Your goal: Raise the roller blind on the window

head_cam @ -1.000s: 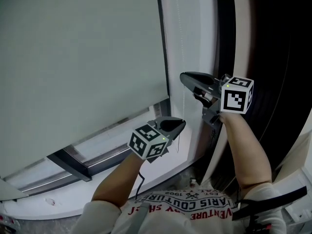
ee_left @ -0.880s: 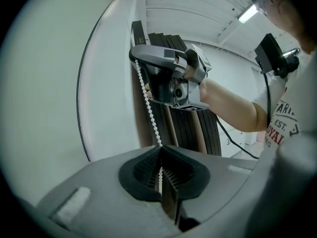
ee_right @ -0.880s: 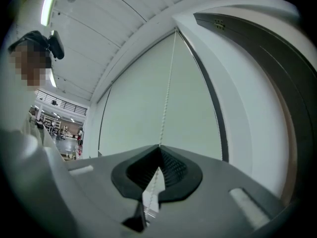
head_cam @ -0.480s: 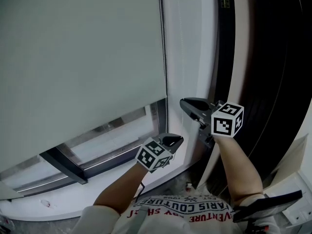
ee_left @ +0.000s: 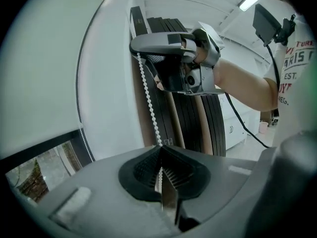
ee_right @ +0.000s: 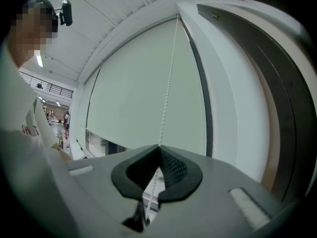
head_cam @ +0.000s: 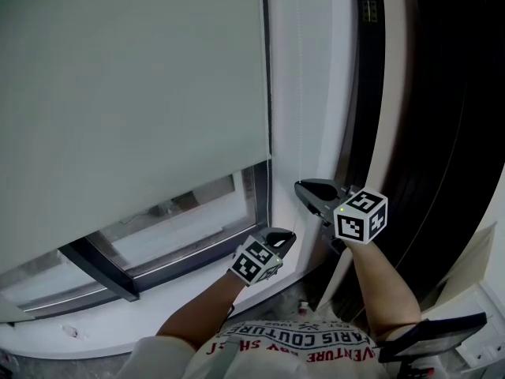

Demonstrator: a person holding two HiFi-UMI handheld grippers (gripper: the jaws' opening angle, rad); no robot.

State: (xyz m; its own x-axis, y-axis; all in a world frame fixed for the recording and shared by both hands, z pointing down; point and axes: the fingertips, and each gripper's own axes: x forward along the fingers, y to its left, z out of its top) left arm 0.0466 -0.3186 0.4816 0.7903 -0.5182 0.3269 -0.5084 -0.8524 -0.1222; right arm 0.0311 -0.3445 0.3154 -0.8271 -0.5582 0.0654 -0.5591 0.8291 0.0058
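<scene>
A pale grey-green roller blind covers most of the window, and a strip of glass shows under its bottom edge. The white bead chain hangs along the white frame post right of the blind. My right gripper is shut on the chain higher up. My left gripper is shut on it just below. In the left gripper view the chain runs taut from the right gripper down into the left gripper. In the right gripper view the chain drops into the shut right gripper.
The white frame post stands between the blind and a stack of dark brown panels at the right. A dark window frame bar and a white sill lie below. White furniture stands at the lower right.
Both grippers have come down together along the frame post, still shut on the chain. More glass shows beneath the blind's bottom edge than a second ago.
</scene>
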